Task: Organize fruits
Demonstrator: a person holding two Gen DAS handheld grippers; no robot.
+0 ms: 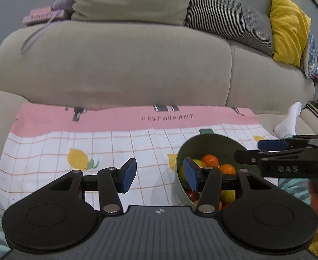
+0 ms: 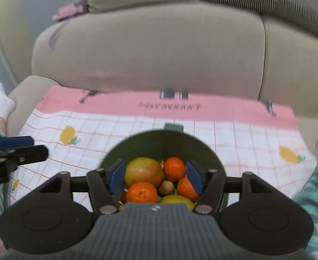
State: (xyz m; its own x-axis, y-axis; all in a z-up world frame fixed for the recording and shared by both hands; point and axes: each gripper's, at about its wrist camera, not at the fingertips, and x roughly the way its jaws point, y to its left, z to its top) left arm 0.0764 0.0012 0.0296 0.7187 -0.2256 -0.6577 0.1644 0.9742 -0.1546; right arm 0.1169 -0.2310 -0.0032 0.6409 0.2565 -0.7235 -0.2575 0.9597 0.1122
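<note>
A green bowl [image 2: 159,143] stands on a pink and white checked cloth [image 2: 93,130]; it also shows in the left wrist view [image 1: 204,145]. It holds a mango [image 2: 143,171], several oranges [image 2: 174,168], a small brown fruit [image 2: 167,186] and a yellow-green fruit [image 2: 176,199]. My right gripper [image 2: 155,176] is open and empty, hovering just above the fruit in the bowl; it also shows from the side in the left wrist view [image 1: 252,151]. My left gripper [image 1: 160,176] is open and empty over the cloth, its right finger above the bowl's left rim; its tips show in the right wrist view [image 2: 24,146].
The cloth lies on a beige sofa seat [image 1: 115,65] with cushions behind: beige [image 1: 130,0], striped [image 1: 228,19] and yellow [image 1: 289,28]. A white-socked foot [image 1: 289,121] rests at the cloth's right edge. A pink item [image 1: 41,16] lies on the sofa back.
</note>
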